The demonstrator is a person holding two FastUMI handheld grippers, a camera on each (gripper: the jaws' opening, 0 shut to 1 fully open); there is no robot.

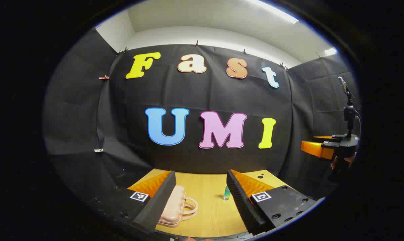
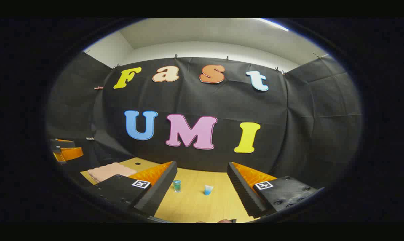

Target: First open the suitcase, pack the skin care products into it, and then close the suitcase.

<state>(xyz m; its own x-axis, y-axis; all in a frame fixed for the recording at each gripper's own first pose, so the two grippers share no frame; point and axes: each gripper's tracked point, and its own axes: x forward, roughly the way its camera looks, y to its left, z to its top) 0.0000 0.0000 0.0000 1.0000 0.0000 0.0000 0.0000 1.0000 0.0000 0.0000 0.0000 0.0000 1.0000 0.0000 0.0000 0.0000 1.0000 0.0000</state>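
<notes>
Left gripper view: my left tool (image 1: 201, 197), fingers apart, empty; closed suitcase (image 1: 174, 207) lies on the bench (image 1: 208, 214) just ahead, left of centre, so left goes first. Right gripper view: right tool (image 2: 202, 189) apart too; suitcase (image 2: 108, 170) far left, two bottles (image 2: 177, 185) (image 2: 208, 189) ahead.

The right tool (image 2: 202, 194) is hanging above the worktop (image 2: 195, 207) with its fingers spread wide, gripping nothing. Between them a small bottle (image 2: 177, 185) and a tube (image 2: 208, 189) are standing apart. The pink suitcase (image 2: 108, 170) is lying closed at left, the left tool (image 2: 66, 150) showing beyond it.
</notes>
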